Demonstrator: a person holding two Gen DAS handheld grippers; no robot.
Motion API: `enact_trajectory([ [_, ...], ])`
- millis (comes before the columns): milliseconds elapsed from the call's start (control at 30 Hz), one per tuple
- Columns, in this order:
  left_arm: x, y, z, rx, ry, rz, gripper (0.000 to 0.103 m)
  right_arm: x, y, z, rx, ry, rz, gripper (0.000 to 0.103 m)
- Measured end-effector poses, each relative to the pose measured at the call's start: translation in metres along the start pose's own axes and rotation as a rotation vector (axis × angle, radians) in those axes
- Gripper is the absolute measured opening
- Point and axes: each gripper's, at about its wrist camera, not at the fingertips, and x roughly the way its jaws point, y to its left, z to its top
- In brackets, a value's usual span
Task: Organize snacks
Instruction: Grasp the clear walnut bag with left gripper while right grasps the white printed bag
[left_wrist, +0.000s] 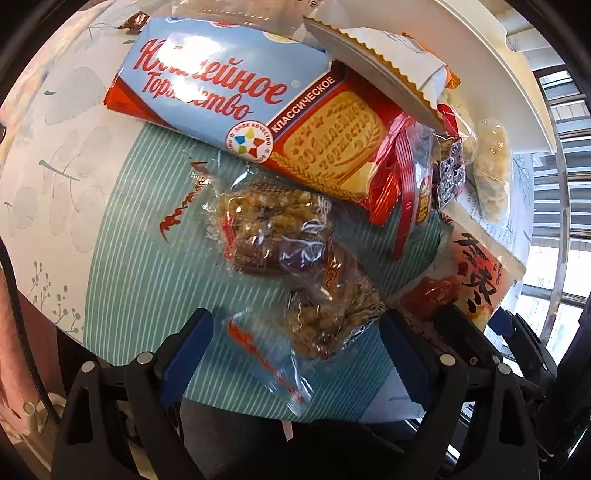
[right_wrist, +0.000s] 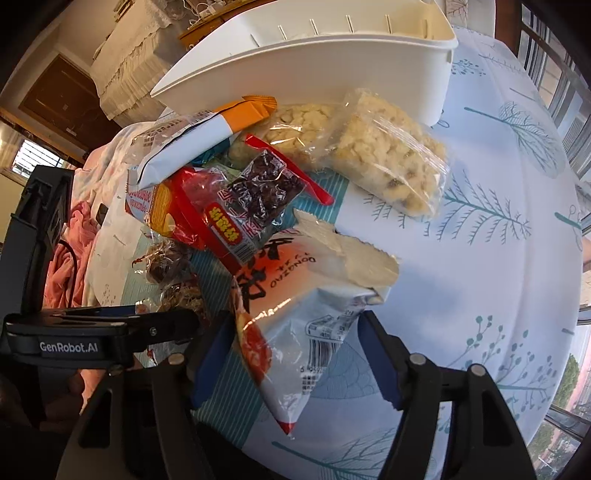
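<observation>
The left gripper (left_wrist: 295, 354) hangs low over a pile of snacks on a teal striped mat (left_wrist: 147, 266), its 2 blue-padded fingers spread wide. Between them lies a clear bag of walnut-and-date sweets (left_wrist: 295, 258); the fingers stand to either side of its near end and I cannot tell whether either pad touches it. Beyond that bag a long blue and red biscuit pack (left_wrist: 258, 110) lies across the mat, and a white wrapper with a zigzag orange edge (left_wrist: 376, 62) rests on top of its far end.

The right gripper (right_wrist: 295, 350) is also wide open, its fingers on either side of the lower part of a white and red snack bag (right_wrist: 295, 295) with black lettering and a barcode. The bag's torn top points away from the camera. No pad is seen pressing it.

Behind it sit a red packet of dark dried fruit (right_wrist: 251, 199), 2 clear bags of pale puffed pieces (right_wrist: 391, 155), and a white plastic bin (right_wrist: 332, 55) standing at the far side of the pile on the tree-patterned tablecloth (right_wrist: 498, 221)
</observation>
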Motion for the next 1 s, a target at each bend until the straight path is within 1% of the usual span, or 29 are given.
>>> enact_trajectory([
  [33, 0.002, -0.001, 0.001, 0.001, 0.005, 0.005, 0.091, -0.001, -0.002, -0.001, 0.001, -0.003, 0.004, 0.061],
  [100, 0.009, -0.006, 0.003, -0.001, 0.022, 0.012, 0.09, -0.002, -0.003, -0.002, 0.0, -0.007, 0.006, 0.06],
  [233, 0.014, -0.017, 0.0, 0.014, 0.01, 0.034, 0.085, -0.006, -0.008, -0.007, 0.007, -0.018, 0.02, 0.055],
  [300, 0.012, -0.02, -0.002, 0.014, -0.001, 0.027, 0.078, -0.009, -0.01, -0.009, 0.014, -0.026, 0.022, 0.052],
  [333, 0.011, -0.023, -0.003, 0.017, -0.005, 0.038, 0.07, -0.009, -0.011, -0.011, 0.016, -0.028, 0.023, 0.051],
  [367, 0.012, -0.027, -0.004, 0.019, -0.009, 0.042, 0.059, -0.011, -0.011, -0.012, 0.017, -0.03, 0.025, 0.049],
  [400, 0.011, -0.028, -0.005, 0.018, -0.011, 0.032, 0.054, -0.014, -0.012, -0.013, 0.018, -0.032, 0.025, 0.047],
  [433, 0.009, -0.03, -0.006, 0.014, -0.006, 0.006, 0.043, -0.016, -0.013, -0.014, 0.02, -0.03, 0.024, 0.045],
  [467, 0.009, -0.032, -0.007, 0.008, 0.0, -0.004, 0.042, -0.017, -0.014, -0.014, 0.026, -0.026, 0.024, 0.043],
  [567, 0.009, -0.042, -0.002, 0.006, 0.01, 0.018, 0.041, -0.024, -0.019, -0.016, 0.047, -0.014, 0.025, 0.04],
  [633, 0.008, -0.045, -0.002, 0.0, 0.022, 0.037, 0.041, -0.029, -0.02, -0.017, 0.062, -0.01, 0.028, 0.039],
  [767, 0.0, -0.049, -0.003, 0.002, 0.044, 0.046, 0.041, -0.041, -0.024, -0.021, 0.105, -0.008, 0.037, 0.038],
  [900, -0.017, -0.059, -0.012, 0.032, 0.044, 0.06, 0.041, -0.056, -0.029, -0.026, 0.148, -0.015, 0.051, 0.038],
  [1000, -0.039, -0.072, -0.022, 0.061, 0.03, 0.068, 0.04, -0.07, -0.028, -0.028, 0.179, -0.027, 0.069, 0.038],
])
